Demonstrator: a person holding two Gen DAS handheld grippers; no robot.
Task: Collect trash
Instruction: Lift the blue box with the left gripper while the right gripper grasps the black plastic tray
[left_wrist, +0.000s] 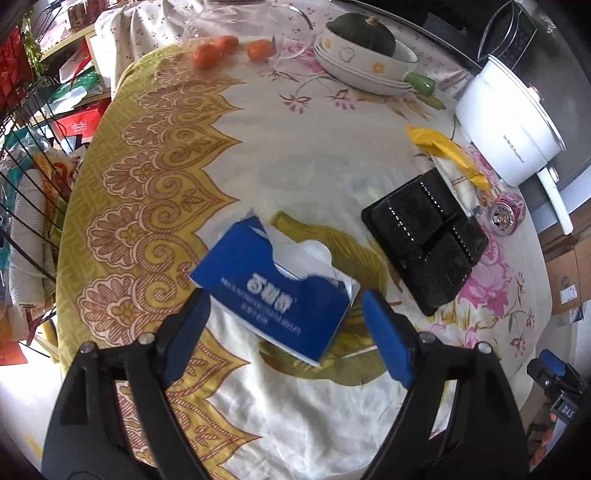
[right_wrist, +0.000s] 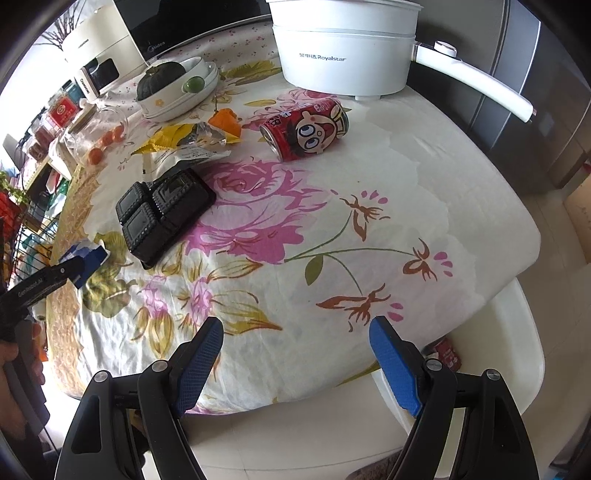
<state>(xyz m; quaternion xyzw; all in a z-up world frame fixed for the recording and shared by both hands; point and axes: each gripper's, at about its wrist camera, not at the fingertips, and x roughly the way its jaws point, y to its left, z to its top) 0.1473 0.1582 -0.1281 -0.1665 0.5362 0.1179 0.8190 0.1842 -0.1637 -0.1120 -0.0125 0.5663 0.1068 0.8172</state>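
Observation:
A torn blue carton (left_wrist: 275, 291) lies on the flowered tablecloth (left_wrist: 314, 155), just ahead of and between the fingers of my open left gripper (left_wrist: 286, 304); it does not touch the pads. It also shows in the right wrist view (right_wrist: 83, 253) beside the left gripper (right_wrist: 79, 271). A black plastic tray (left_wrist: 424, 238) (right_wrist: 164, 210) lies to its right. A red drink can (right_wrist: 304, 127) lies on its side, seen end-on in the left wrist view (left_wrist: 506, 214). Yellow wrappers (left_wrist: 447, 151) (right_wrist: 173, 136) and a clear wrapper (right_wrist: 192, 151) lie near it. My right gripper (right_wrist: 297, 330) is open and empty above the near table edge.
A white electric pot (right_wrist: 343, 55) (left_wrist: 509, 133) stands at the back. Stacked dishes hold a green squash (left_wrist: 364, 31) (right_wrist: 159, 79). A glass jar with small oranges (left_wrist: 221, 48) (right_wrist: 98, 134) lies nearby. A wire rack (left_wrist: 26, 166) stands left. A white chair (right_wrist: 491, 350) sits below the table edge.

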